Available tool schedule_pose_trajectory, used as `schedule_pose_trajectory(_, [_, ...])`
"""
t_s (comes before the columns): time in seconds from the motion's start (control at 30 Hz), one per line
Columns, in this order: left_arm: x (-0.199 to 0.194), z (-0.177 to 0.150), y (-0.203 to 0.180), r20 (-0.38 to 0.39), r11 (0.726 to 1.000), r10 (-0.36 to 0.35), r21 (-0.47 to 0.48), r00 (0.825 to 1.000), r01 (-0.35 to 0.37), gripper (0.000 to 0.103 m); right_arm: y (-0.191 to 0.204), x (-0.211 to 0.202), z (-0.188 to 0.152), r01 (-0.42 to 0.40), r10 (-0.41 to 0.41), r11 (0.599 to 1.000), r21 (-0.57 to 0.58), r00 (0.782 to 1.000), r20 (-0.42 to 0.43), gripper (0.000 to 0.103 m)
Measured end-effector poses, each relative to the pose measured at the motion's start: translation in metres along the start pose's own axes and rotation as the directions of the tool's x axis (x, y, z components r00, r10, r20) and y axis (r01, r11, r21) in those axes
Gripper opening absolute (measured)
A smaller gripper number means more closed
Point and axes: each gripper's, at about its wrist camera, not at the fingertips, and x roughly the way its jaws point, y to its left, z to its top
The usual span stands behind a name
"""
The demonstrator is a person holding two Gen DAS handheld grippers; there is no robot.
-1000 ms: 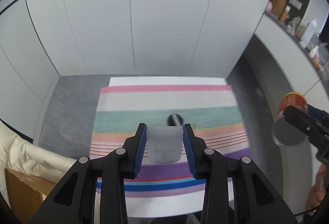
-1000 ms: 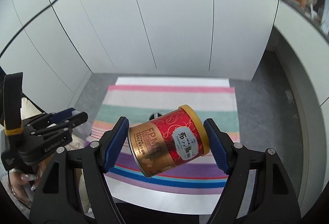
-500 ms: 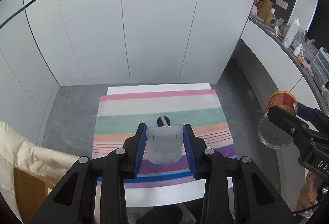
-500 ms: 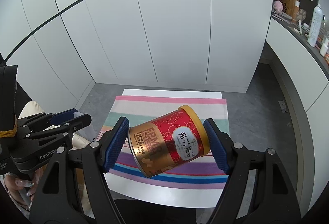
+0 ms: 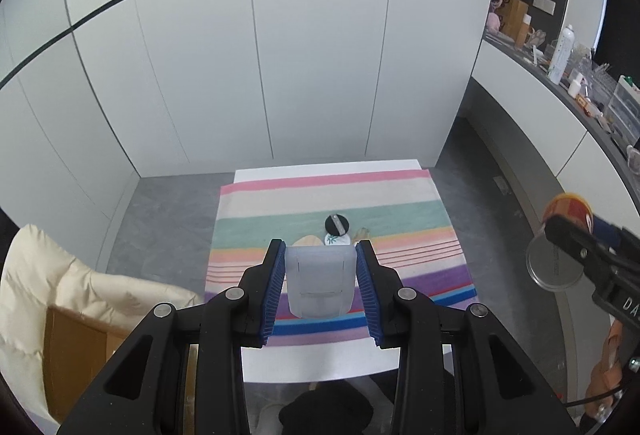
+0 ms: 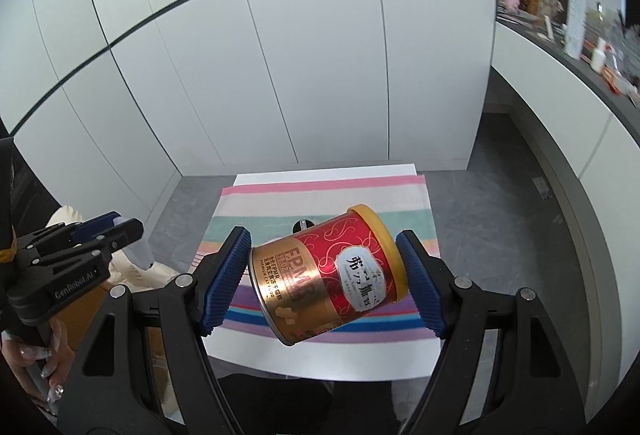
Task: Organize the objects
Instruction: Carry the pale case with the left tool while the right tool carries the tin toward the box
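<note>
My left gripper (image 5: 320,277) is closed on a pale box (image 5: 319,281), at the lower middle of its frame, above the striped cloth (image 5: 400,203). My right gripper (image 6: 326,273) clamps a tilted red can (image 6: 332,275) by its 2 ends, at the middle of its frame. A black disc (image 5: 337,224) lies on the cloth's green stripe.

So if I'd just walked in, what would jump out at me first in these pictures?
Probably the shiny red and gold can, tilted on its side and clamped in the right tool, high above the floor. Next, the left tool pinching a pale grey plastic piece. Below both lies a bright striped cloth on a white table, with a few small items near its middle.
</note>
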Motion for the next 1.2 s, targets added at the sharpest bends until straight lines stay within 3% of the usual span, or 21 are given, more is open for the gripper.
schedule_pose_trajectory(0.23, [-0.031, -0.043, 0.007, 0.0, 1.0, -0.019, 0.016, 1.0, 0.019, 0.036, -0.003, -0.029, -0.049, 0.019, -0.018, 0.999, 0.033, 1.0, -0.006, 0.077])
schedule_pose_trajectory(0.43, [-0.048, -0.086, 0.033, -0.02, 0.999, -0.022, -0.024, 1.0, 0.022, 0.036, -0.007, -0.05, -0.09, 0.054, -0.053, 0.997, 0.049, 0.998, -0.026, 0.077])
schedule_pose_trajectory(0.63, [-0.054, -0.121, 0.055, -0.065, 0.997, -0.035, -0.072, 0.997, 0.03, 0.036, -0.001, -0.065, -0.126, 0.014, -0.01, 0.999, 0.045, 0.996, -0.09, 0.077])
schedule_pose_trajectory(0.9, [-0.059, -0.145, 0.064, -0.083, 0.997, -0.035, -0.076, 0.996, 0.029, 0.036, 0.006, -0.079, -0.158, 0.015, -0.008, 0.999, 0.046, 0.992, -0.129, 0.077])
schedule_pose_trajectory(1.2, [-0.056, -0.149, 0.074, -0.092, 0.996, -0.042, -0.088, 0.995, 0.034, 0.036, 0.016, -0.075, -0.166, 0.027, -0.022, 0.999, 0.032, 0.988, -0.151, 0.077])
